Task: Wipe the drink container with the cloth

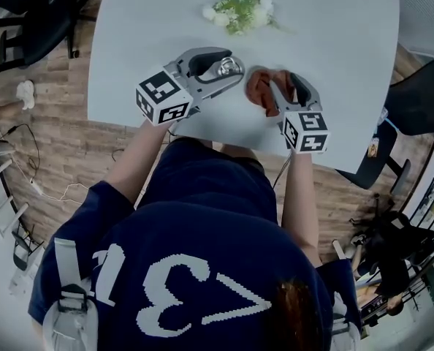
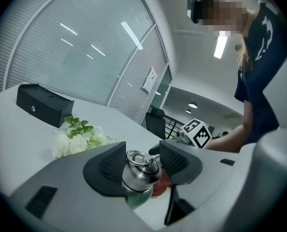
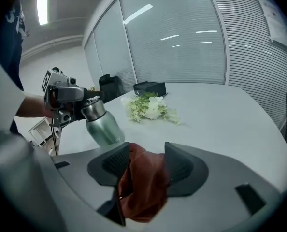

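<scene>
A steel drink bottle (image 3: 102,124) with a ringed cap stands on the white table (image 1: 334,64). Its cap (image 2: 140,170) sits between the jaws of my left gripper (image 2: 142,163), which stand wide; I see no firm press on it. From above, the cap (image 1: 229,67) shows between the left gripper's (image 1: 228,75) fingers. A rust-red cloth (image 3: 143,182) lies bunched on the table between the spread jaws of my right gripper (image 3: 147,161). In the head view the cloth (image 1: 261,86) is just right of the bottle, with the right gripper (image 1: 279,86) over it.
A bunch of white flowers with green leaves (image 1: 239,6) lies farther back on the table. Beyond it stands a black box (image 2: 43,104). The table's near edge runs just under both grippers. Dark office chairs (image 1: 421,93) stand on the wooden floor at the right.
</scene>
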Action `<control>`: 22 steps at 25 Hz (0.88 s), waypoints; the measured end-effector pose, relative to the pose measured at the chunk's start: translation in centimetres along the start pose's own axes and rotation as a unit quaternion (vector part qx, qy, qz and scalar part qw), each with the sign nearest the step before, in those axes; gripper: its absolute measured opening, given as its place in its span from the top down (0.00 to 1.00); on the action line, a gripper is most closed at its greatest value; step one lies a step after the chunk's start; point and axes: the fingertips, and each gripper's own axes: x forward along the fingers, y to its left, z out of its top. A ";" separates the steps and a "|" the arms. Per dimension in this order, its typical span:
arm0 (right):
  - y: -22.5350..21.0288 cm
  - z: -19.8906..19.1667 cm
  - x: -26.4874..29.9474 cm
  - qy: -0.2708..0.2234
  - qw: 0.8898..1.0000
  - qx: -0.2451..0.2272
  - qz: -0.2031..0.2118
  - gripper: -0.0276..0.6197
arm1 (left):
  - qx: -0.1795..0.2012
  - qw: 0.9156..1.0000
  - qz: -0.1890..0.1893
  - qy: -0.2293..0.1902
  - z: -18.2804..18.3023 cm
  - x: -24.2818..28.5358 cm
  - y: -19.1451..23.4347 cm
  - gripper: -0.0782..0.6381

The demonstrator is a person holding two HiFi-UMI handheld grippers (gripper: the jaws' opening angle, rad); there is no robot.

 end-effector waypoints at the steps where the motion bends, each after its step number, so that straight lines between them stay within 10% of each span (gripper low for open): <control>1: 0.0 -0.2 0.0 0.003 1.000 0.000 -0.003 0.62 | 0.006 1.000 0.003 -0.005 0.3 -0.2 -0.1 0.58; 14: 0.0 -2.7 -0.4 0.004 1.000 0.022 -0.005 0.58 | 0.060 0.998 0.036 -0.012 0.7 -0.5 -0.8 0.85; 22: 0.0 -4.7 0.8 0.035 0.999 0.001 -0.020 0.56 | -0.058 0.987 0.117 -0.092 1.6 -3.8 3.3 0.85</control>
